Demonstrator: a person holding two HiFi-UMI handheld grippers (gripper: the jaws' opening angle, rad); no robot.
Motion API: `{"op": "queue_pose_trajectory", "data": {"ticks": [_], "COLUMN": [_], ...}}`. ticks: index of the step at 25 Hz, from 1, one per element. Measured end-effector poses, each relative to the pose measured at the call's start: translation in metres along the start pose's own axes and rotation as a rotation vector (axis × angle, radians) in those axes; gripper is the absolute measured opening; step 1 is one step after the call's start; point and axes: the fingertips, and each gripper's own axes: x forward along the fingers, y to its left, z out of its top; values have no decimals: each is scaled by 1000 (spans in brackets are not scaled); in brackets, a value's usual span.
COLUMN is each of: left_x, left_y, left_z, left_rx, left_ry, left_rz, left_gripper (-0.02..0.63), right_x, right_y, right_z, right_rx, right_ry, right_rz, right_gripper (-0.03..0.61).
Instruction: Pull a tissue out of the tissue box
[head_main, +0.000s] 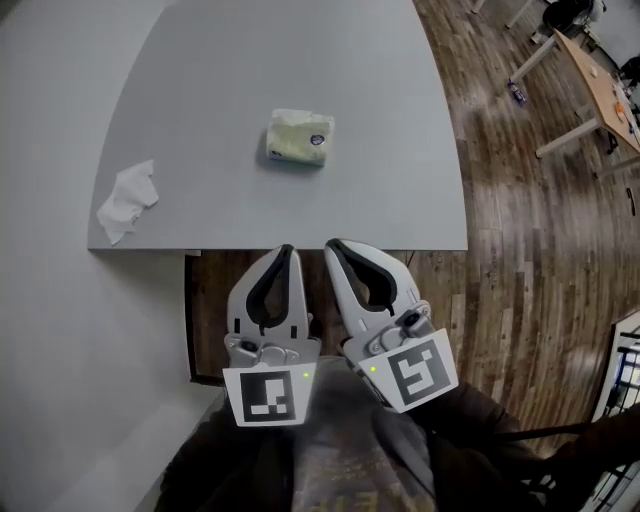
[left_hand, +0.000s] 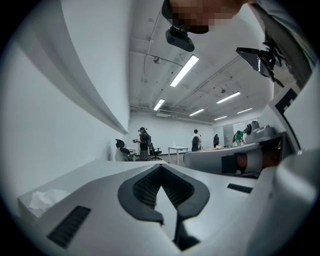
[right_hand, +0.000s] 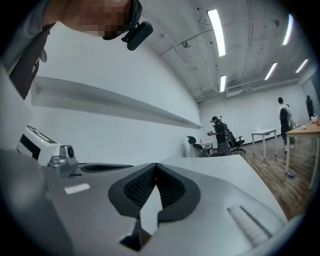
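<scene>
Tissue box (head_main: 297, 138) lies near the middle of the grey surface (head_main: 200, 90), at 12 o'clock from both claws and well apart from them. It looks like a soft pale pack rather than a stiff carton, so I judge it light and squashy, likely to slide or lift off the surface when a sheet is tugged. The sheet itself would be thin, limp and easy to tear. The best hold is probably a gentle pinch on whatever tuft shows at the top slot, pulled upward, with the other claw pressing down on one end of the pack. Whether a tuft stands up there is too small to tell. A crumpled loose tissue (head_main: 127, 200) sits at about 8 o'clock from the box, near the surface's front edge. The left claw (head_main: 284, 254) and right claw (head_main: 336, 249) hang side by side off that edge, each with its jaws together and nothing between them.
</scene>
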Motion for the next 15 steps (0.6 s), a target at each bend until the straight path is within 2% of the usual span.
{"op": "queue_pose_trajectory", "data": {"ticks": [5,10,15], "left_x": [48,88,139], "left_y": [32,46,50], "left_z": [-3,-2,-20], "left_rx": [-22,-32,-51], "left_ry": [34,48,89], "left_rz": [-39,-49,-43], "left_gripper": [-2,-2,-2], "right_x": [57,88,114], "right_y": [-26,-64,-108], "right_z": [3,16,1], "right_rx": [-28,-31,-11], "right_ry": [47,31,38], "right_rz": [-25,-54,-55], "right_gripper": [2,2,2]}}
